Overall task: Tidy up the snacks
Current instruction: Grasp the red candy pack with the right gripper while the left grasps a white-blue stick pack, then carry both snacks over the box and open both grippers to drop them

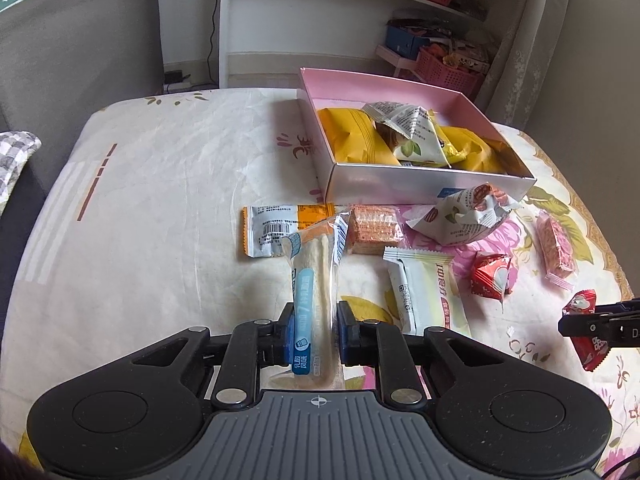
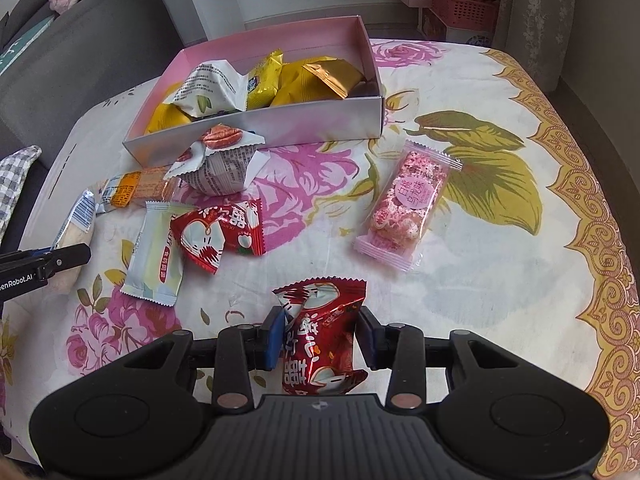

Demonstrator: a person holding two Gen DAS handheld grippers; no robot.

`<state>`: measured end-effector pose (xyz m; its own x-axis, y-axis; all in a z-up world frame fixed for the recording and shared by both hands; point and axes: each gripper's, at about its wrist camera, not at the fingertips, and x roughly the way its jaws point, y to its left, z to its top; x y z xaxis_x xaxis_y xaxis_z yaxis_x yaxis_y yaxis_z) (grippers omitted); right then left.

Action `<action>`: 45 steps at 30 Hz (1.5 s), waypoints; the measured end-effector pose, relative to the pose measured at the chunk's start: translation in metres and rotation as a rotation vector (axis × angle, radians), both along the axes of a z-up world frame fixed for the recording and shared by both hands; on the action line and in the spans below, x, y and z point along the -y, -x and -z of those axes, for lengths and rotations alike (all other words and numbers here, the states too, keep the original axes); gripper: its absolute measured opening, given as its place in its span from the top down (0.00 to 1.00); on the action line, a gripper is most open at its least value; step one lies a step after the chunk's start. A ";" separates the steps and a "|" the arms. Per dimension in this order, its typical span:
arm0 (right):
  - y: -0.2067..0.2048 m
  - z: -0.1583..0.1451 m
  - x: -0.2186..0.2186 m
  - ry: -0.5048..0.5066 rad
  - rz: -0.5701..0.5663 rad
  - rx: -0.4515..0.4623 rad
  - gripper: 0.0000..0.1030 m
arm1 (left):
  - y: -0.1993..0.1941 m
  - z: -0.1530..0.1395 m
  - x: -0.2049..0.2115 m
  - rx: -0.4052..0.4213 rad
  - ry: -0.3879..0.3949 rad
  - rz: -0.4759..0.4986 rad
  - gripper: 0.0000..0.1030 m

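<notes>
both pairs of fingers are pinching snacks above the floral tablecloth (image 2: 500, 92).
our left gripper (image 1: 314, 330) clamps a long blue-and-white snack stick (image 1: 314, 280); our right gripper (image 2: 320, 338) clamps a red candy packet (image 2: 320, 332). we see the pink box (image 2: 280, 128) ahead, partly filled with yellow packets (image 2: 316, 80).

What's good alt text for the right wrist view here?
The right gripper pinches a red snack packet over a floral tablecloth. Ahead, a pink box already holds yellow and white packets, while a pink bar, another red packet and others lie loose in front of it. The left gripper enters at the left edge.
</notes>
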<state>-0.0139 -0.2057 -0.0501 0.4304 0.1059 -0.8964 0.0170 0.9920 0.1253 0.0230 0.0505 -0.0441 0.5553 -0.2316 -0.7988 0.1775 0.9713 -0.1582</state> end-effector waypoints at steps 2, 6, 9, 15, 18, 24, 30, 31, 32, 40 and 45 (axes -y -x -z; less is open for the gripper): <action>-0.002 -0.002 0.001 -0.007 0.007 0.006 0.70 | -0.001 -0.004 -0.002 0.004 0.010 -0.008 0.83; -0.009 -0.009 0.004 -0.030 0.030 0.022 0.70 | -0.004 -0.012 -0.002 0.018 0.032 -0.022 0.83; -0.016 -0.015 0.004 -0.051 0.044 0.036 0.70 | -0.007 -0.018 -0.001 0.028 0.047 -0.030 0.83; -0.032 -0.026 0.004 -0.102 0.080 0.058 0.70 | -0.016 -0.029 0.007 0.047 0.075 -0.039 0.83; -0.041 -0.030 0.003 -0.122 0.101 0.069 0.70 | -0.021 -0.034 0.012 0.056 0.093 -0.047 0.83; -0.057 -0.036 -0.002 -0.143 0.125 0.108 0.70 | -0.035 -0.039 0.022 0.083 0.117 -0.069 0.83; -0.072 -0.042 -0.009 -0.184 0.136 0.146 0.70 | -0.056 -0.040 0.032 0.085 0.145 -0.108 0.83; -0.075 -0.043 -0.010 -0.189 0.141 0.150 0.70 | -0.060 -0.040 0.034 0.089 0.148 -0.110 0.83; -0.079 -0.044 -0.010 -0.197 0.149 0.154 0.70 | -0.065 -0.041 0.036 0.092 0.148 -0.108 0.83; -0.118 -0.051 -0.003 -0.211 0.165 0.224 0.70 | -0.112 -0.048 0.057 0.136 0.106 -0.074 0.83; -0.148 -0.048 0.013 -0.239 0.194 0.271 0.70 | -0.149 -0.042 0.073 0.132 0.110 -0.031 0.83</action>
<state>0.1342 -0.2187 -0.0019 0.6799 0.1912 -0.7079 0.1356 0.9160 0.3776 0.1716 -0.0224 -0.0018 0.6617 -0.2942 -0.6896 0.1735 0.9549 -0.2409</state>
